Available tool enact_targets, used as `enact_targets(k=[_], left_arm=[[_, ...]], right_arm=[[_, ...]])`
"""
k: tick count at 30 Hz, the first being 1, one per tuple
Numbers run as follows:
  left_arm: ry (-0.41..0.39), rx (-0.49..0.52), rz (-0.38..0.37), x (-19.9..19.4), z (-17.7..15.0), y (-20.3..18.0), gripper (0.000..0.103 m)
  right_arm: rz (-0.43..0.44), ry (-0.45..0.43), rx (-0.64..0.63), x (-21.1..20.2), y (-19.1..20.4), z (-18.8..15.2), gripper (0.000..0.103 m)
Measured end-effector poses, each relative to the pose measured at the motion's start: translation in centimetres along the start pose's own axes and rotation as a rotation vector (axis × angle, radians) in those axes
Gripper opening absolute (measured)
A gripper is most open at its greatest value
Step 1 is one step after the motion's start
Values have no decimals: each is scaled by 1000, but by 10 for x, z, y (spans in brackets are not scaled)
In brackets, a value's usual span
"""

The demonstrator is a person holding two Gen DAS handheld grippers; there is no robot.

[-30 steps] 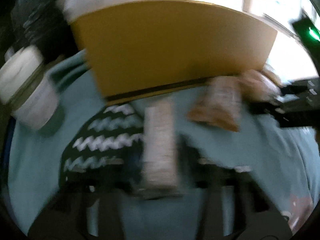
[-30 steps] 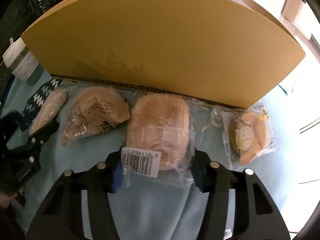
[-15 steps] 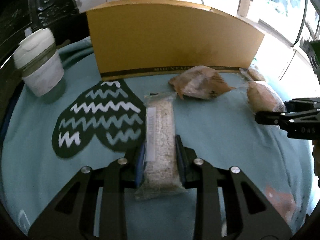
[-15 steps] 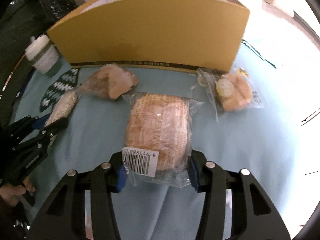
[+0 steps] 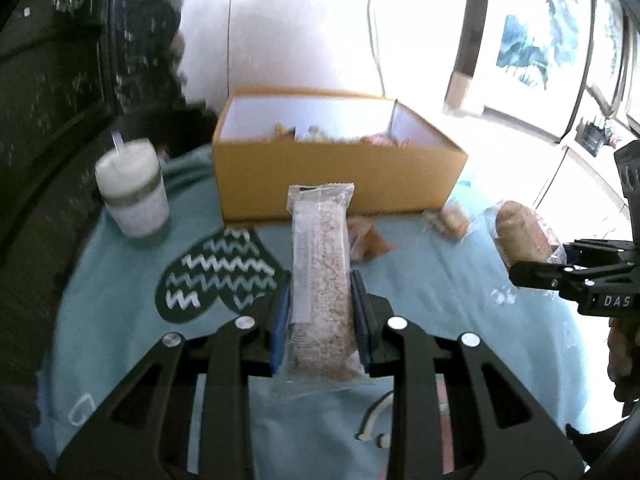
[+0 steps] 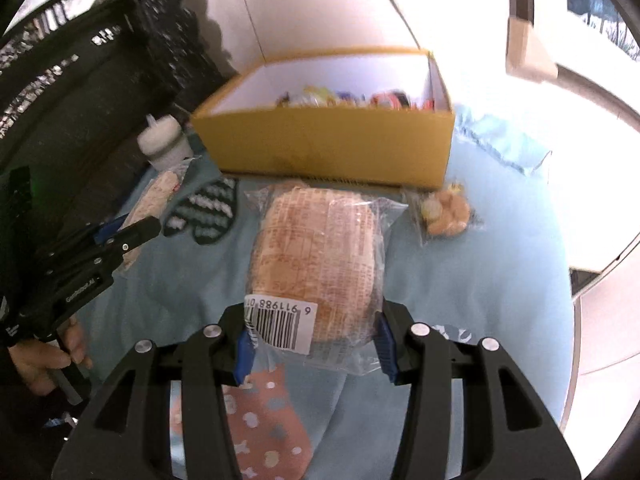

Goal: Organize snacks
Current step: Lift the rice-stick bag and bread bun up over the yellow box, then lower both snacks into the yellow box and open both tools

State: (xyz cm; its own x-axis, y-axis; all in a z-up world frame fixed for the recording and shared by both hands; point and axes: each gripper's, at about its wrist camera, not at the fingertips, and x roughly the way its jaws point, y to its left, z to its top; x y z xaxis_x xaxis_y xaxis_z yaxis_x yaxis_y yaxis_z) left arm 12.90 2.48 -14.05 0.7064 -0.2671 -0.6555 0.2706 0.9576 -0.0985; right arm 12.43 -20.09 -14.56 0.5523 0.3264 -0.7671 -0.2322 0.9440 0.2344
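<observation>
Yellow cardboard box (image 5: 340,178) now sits below both held snacks, its open top showing; half a second back only its wall faced the cameras. Both packs are lifted, ready to drop in. Left gripper (image 5: 320,324): jaws clamped on a long clear-wrapped grain bar (image 5: 320,268). Right gripper (image 6: 314,346): jaws clamped on a round bagged bread (image 6: 318,256), barcode label nearest. Two packets remain on the tabletop (image 6: 460,292).

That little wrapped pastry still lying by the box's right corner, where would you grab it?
Take the small wrapped pastry across the bun's middle, coming down from above. It lies flat on the blue cloth, so only its top and sides are free. The yellow box stands just behind, so set the fingers left and right.
</observation>
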Motion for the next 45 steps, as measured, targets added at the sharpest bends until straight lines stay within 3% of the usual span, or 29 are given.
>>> enact_targets(k=[13, 19, 28, 37, 45], left_arm=[[-120, 26, 32, -75, 51, -26, 28], [-145, 24, 34, -86, 72, -28, 28], [-239, 36, 26, -97, 136, -28, 28], [-262, 28, 17, -78, 194, -26, 28], [-239, 55, 29, -36, 237, -23, 28]], right_arm=[[28, -167, -49, -86, 13, 22, 49], [26, -217, -66, -109, 18, 39, 49], [-6, -324, -77, -146, 12, 97, 49], [-28, -367, -94, -153, 7, 154, 49], [-35, -336, -79, -123, -6, 210, 49]])
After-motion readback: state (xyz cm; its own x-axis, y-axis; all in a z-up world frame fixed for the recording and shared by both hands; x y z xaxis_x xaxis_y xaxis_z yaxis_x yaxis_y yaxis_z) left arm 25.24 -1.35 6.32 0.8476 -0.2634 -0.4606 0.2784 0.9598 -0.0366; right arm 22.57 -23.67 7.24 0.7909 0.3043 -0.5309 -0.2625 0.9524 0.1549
